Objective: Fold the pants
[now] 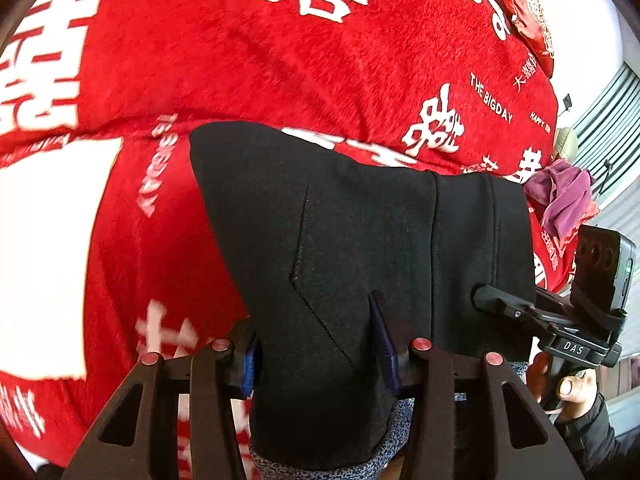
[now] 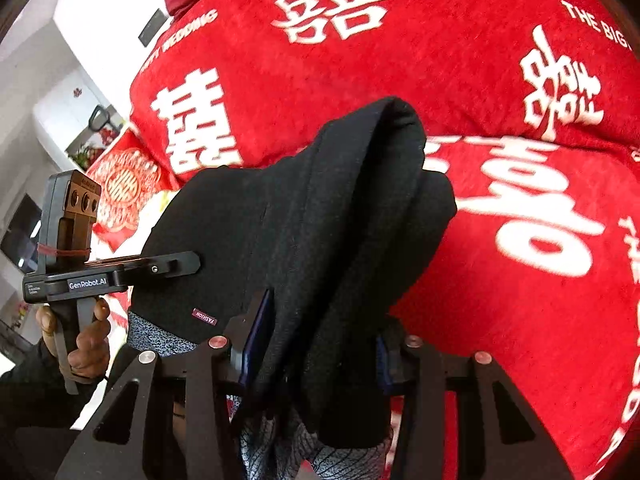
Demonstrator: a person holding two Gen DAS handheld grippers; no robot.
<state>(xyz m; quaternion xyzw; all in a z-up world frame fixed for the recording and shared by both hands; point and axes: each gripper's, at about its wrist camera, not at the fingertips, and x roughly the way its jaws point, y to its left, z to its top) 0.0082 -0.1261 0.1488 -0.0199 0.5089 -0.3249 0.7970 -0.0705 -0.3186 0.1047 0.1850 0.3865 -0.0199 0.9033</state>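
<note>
Pants (image 1: pixel 360 240) hung bunched over the bed (image 1: pixel 280 60), both grippers (image 1: pixel 316 344) (image 2: pixel 316 344) clamped on them; we feared uneven layers slipping loose.

Black pants (image 1: pixel 360 232), thick and matte, hang bunched in the air above the red bedding, doubled over with a rounded fold at the top; the grey speckled lining (image 2: pixel 160 334) peeks out below, and a small maroon label (image 2: pixel 205 317) shows near the waistband
</note>
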